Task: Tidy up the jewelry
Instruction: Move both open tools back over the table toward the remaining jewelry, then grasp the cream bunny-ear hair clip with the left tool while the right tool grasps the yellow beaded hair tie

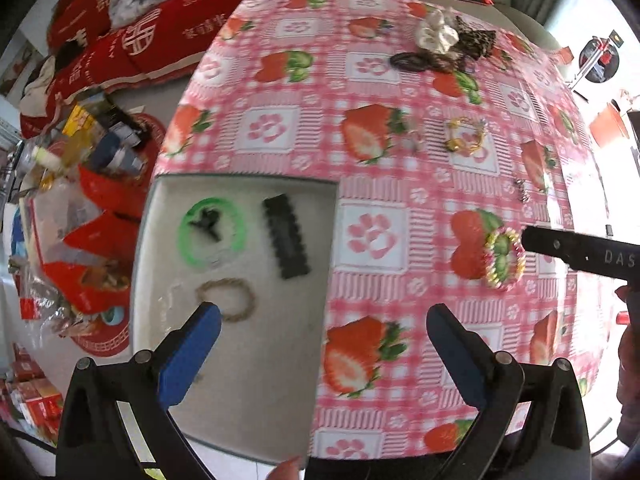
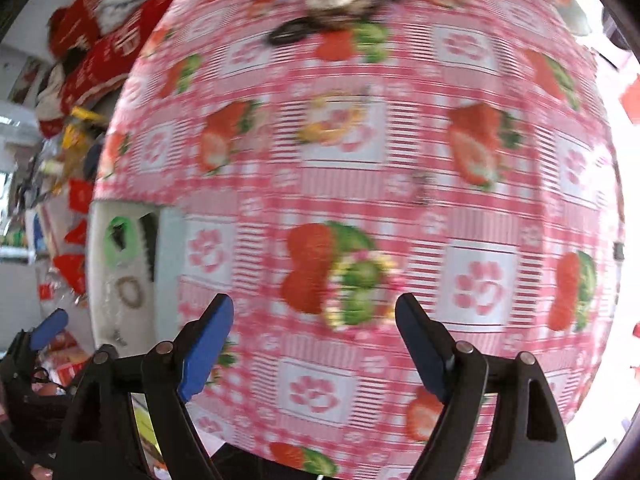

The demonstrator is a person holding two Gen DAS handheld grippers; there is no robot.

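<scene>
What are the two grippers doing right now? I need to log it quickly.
Left gripper: open, holding nothing, over the white tray's edge.
Right gripper: open, holding nothing, above the beaded bracelet.

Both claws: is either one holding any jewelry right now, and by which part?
Nothing is held. The left claw and right claw both stand open and empty above the tablecloth.

A glossy, smooth printed cloth (image 1: 400,208) of pink checks and strawberries covers the surface. The white tray (image 1: 256,360) at its corner looks matt. In it lie a translucent green plastic ring (image 1: 188,236), a matt black comb clip (image 1: 286,236) and a rough, twisted beige band (image 1: 228,298). Beyond the tray, gold bracelets (image 1: 466,136) gleam like metal.
</scene>
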